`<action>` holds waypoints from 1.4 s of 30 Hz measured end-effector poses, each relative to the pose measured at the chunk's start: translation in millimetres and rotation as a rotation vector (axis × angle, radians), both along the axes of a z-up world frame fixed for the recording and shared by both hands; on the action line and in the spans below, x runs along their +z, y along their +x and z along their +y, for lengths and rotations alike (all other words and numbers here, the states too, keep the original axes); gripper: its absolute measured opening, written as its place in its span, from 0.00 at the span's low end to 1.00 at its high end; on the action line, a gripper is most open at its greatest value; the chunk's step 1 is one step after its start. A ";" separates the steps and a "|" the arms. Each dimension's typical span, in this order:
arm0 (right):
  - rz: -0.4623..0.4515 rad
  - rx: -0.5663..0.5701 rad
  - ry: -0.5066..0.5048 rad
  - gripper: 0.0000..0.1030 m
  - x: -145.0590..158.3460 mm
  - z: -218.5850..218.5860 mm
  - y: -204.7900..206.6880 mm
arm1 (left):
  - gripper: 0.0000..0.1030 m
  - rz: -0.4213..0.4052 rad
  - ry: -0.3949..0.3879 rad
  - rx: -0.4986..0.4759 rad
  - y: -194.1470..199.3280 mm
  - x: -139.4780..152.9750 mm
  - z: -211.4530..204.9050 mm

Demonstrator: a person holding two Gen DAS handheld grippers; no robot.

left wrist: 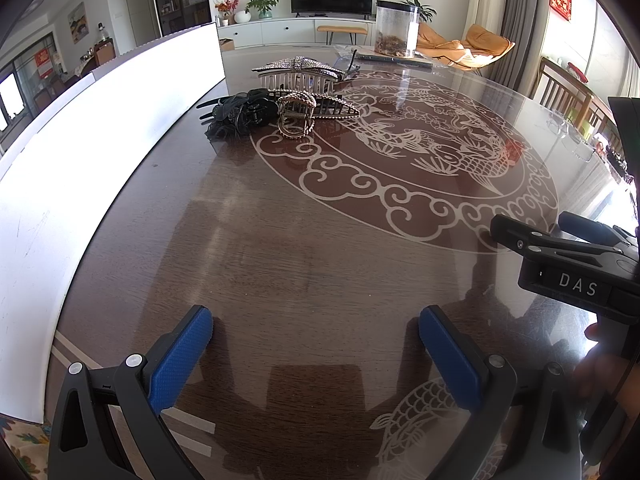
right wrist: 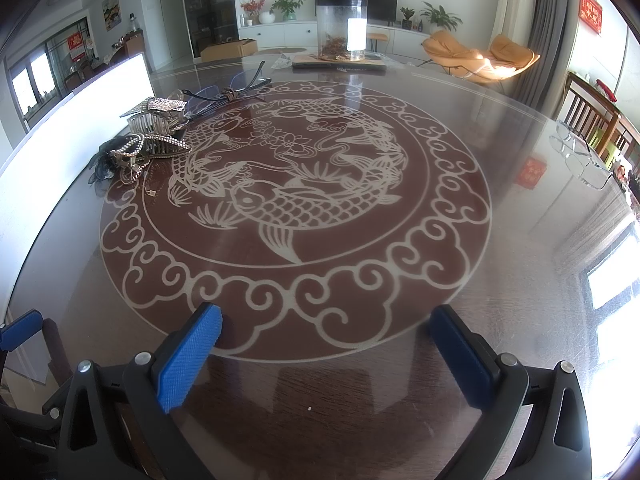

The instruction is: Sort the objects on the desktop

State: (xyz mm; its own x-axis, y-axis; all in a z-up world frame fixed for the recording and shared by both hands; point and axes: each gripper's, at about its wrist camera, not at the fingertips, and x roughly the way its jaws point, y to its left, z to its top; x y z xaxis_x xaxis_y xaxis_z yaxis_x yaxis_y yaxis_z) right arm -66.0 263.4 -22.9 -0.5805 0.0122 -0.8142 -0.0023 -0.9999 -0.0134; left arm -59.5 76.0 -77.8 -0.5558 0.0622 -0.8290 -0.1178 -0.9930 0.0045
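Observation:
A pile of hair clips lies on the glass-topped table (left wrist: pixel 300 248) beside a white board. It holds a black claw clip (left wrist: pixel 240 114), a beaded gold claw clip (left wrist: pixel 297 114), a rhinestone comb clip (left wrist: pixel 298 70) and a long studded clip (left wrist: pixel 340 106). The same pile (right wrist: pixel 152 136) shows at the left in the right wrist view, with dark-framed glasses (right wrist: pixel 228 88) behind it. Clear-framed glasses (right wrist: pixel 580 156) lie at the table's right. My left gripper (left wrist: pixel 316 336) is open and empty, well short of the pile. My right gripper (right wrist: pixel 326 334) is open and empty too, over the fish pattern's rim.
A tall white board (left wrist: pixel 80 152) stands along the table's left side. A clear jar (right wrist: pixel 342 28) with brown contents rests on a dark mat at the far edge. Wooden chairs (right wrist: pixel 592 112) stand at the right. The right gripper's body (left wrist: pixel 568 256) shows at the left wrist view's right edge.

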 end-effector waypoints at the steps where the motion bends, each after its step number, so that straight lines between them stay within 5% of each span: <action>1: 0.000 0.000 0.000 1.00 -0.1 0.0 -0.2 | 1.00 0.000 0.000 0.000 0.0 0.1 0.0; 24: -0.001 0.076 -0.004 1.00 -0.5 2.2 5.6 | 1.00 -0.044 0.003 0.007 1.1 1.6 -0.4; 30: -0.001 0.076 -0.004 1.00 -0.6 1.9 4.9 | 1.00 -0.045 0.209 0.090 -26.5 10.2 -26.2; 37: -0.001 0.076 -0.004 1.00 -0.5 2.0 4.9 | 1.00 -0.041 0.262 0.214 -99.8 23.5 -40.2; 42: -0.001 0.076 -0.004 1.00 -0.5 2.0 5.0 | 1.00 -0.076 0.377 0.327 -145.1 21.4 -60.3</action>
